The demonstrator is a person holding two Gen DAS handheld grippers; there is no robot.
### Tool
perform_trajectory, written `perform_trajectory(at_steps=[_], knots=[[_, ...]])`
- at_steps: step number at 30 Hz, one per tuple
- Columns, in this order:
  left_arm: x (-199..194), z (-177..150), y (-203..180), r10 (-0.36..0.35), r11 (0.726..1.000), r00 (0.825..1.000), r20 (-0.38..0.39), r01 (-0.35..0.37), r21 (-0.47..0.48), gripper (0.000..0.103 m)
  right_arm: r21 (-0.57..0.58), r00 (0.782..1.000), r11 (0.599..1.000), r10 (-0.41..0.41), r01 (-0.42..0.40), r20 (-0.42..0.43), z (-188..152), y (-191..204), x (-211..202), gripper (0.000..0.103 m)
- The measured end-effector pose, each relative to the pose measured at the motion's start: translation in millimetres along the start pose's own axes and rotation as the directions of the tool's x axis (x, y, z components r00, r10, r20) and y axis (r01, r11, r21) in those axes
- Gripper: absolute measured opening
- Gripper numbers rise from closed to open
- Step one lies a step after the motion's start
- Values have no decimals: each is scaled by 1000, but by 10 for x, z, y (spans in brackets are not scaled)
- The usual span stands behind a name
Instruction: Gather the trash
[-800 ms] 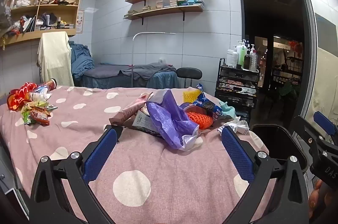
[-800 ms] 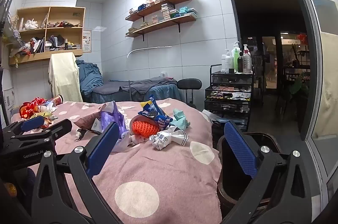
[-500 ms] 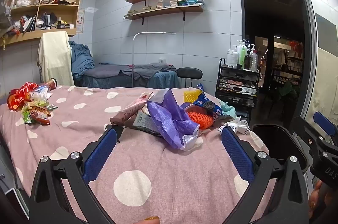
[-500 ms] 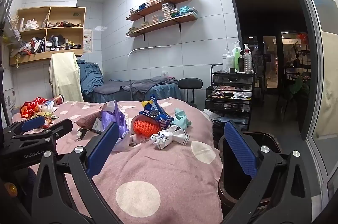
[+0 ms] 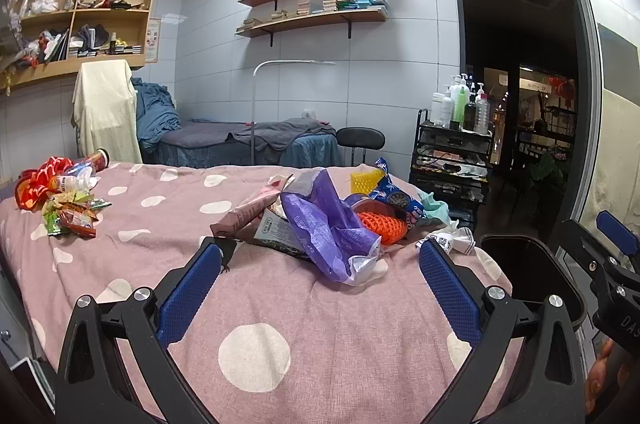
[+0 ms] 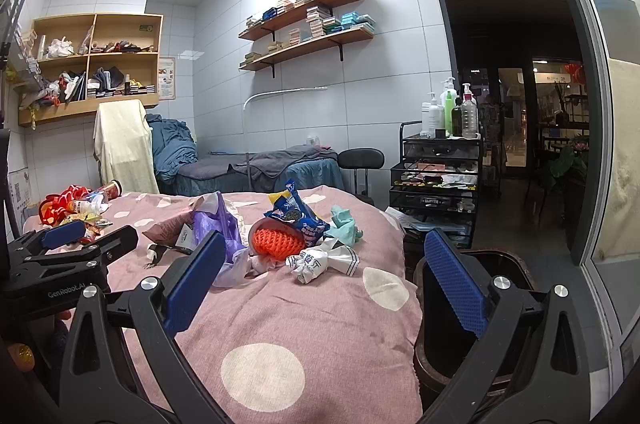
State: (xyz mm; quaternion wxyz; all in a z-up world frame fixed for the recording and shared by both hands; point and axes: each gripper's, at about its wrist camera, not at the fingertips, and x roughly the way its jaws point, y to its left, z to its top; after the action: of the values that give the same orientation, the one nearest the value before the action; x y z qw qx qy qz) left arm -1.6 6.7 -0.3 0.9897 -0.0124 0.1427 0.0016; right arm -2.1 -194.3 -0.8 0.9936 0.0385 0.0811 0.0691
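Compared with the frames from a moment earlier, almost nothing had changed: both grippers sat at the same height over the pink polka-dot bedspread (image 5: 256,308), and the trash pile lay as before.

The left gripper (image 5: 320,288) hung above the near part of the bed with its blue-padded fingers (image 5: 188,288) wide apart and nothing between them. The right gripper (image 6: 320,288) was likewise spread and empty, its left finger over the bedspread and its right finger over the black plastic trash bin (image 6: 504,264) that stood just beside the bed's right edge.

The trash sat in a heap toward the far right of the bed: a crumpled purple plastic bag (image 5: 324,228), a pink foil snack pouch (image 5: 248,212) touching its left side, an orange mesh scrubber (image 5: 380,222) behind the bag, a blue biscuit wrapper (image 5: 394,196) leaning over the scrubber, a teal crumpled tissue (image 5: 434,208) and a white printed paper wad (image 5: 452,240) nearest the bin. A second cluster of red and green snack wrappers (image 5: 68,208) lay well apart at the far left edge.

Between the grippers and the heap the bedspread was bare. The bed's right edge dropped off beside the bin, and a black wire trolley with bottles (image 6: 440,176) stood beyond it.
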Motion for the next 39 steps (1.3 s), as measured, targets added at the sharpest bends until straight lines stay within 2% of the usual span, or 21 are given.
perform_trajectory(at_steps=[39], knots=[[28,-19,31,2,1000,1000,-1,-2,2,98,8,1000,1000,4,-4,-4,-22,10,23,98]])
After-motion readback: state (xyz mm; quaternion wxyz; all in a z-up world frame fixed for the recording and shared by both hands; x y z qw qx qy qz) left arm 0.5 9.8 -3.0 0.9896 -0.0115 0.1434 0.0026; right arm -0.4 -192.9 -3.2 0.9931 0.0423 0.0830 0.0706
